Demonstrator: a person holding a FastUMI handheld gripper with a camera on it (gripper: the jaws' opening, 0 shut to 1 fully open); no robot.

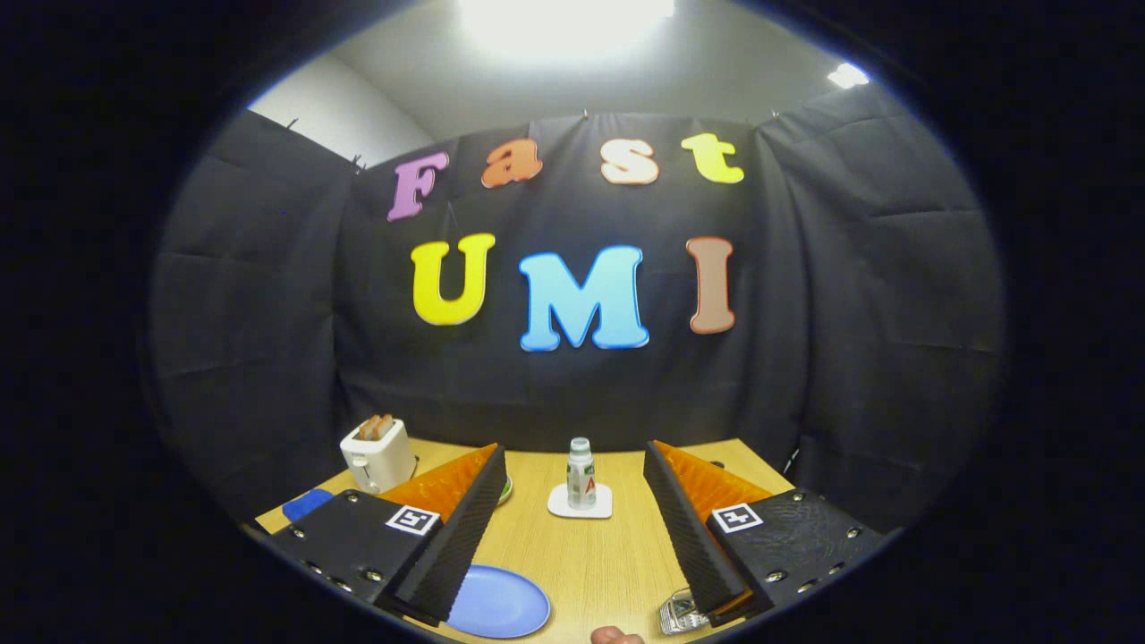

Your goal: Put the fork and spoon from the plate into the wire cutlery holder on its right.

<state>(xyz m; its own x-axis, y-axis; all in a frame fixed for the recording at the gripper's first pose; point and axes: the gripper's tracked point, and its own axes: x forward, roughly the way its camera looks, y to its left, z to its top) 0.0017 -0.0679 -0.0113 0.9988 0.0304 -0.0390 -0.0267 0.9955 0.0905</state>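
My gripper (pixel 577 528) is open, its two ridged black fingers spread wide above the wooden table (pixel 590 559), with nothing between them. A blue plate (pixel 497 604) lies on the table low between the fingers, close to the left finger (pixel 452 546), which covers its left part. No cutlery shows on its visible part. A bit of the wire cutlery holder (pixel 680 614) peeks out beside the right finger (pixel 693 537), which hides most of it.
A small white bottle (pixel 580 472) stands on a white coaster (pixel 580 503) beyond the fingers at mid-table. A white toaster (pixel 378 454) with bread in it sits at the far left, a blue object (pixel 306 504) near it. A fingertip (pixel 615 636) shows at the table's near edge.
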